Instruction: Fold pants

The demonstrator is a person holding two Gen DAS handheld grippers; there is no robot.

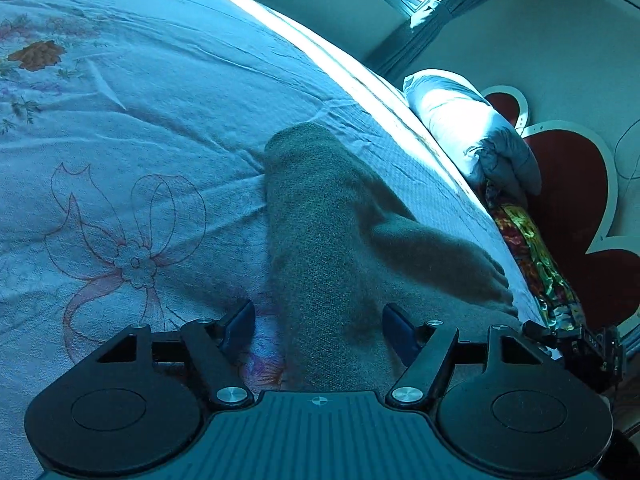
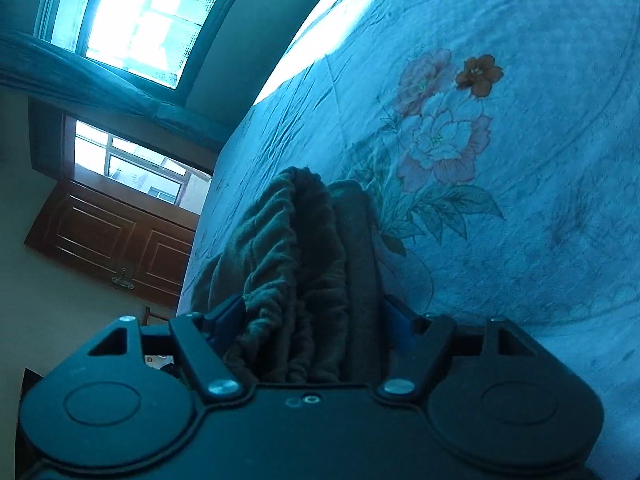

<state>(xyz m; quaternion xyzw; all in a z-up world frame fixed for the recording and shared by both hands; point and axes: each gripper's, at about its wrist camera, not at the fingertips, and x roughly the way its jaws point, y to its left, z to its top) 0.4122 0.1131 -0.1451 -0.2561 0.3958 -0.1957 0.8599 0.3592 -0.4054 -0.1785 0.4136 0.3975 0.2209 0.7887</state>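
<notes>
Where pants (image 2: 296, 264) bunch, right gripper (image 2: 316, 320) pads hidden

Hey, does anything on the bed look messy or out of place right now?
Only the pants: one leg splays sideways toward the bed's edge, and the waistband end is bunched and rumpled. The floral sheet is just creased.

Left wrist view is taken low over the floral bedsheet (image 1: 120, 128), tilted, aimed along it toward the pillow (image 1: 472, 136). Right wrist view is rolled, close over the same sheet, facing the window (image 2: 148, 20). Pants (image 1: 320, 232) are shared.
</notes>
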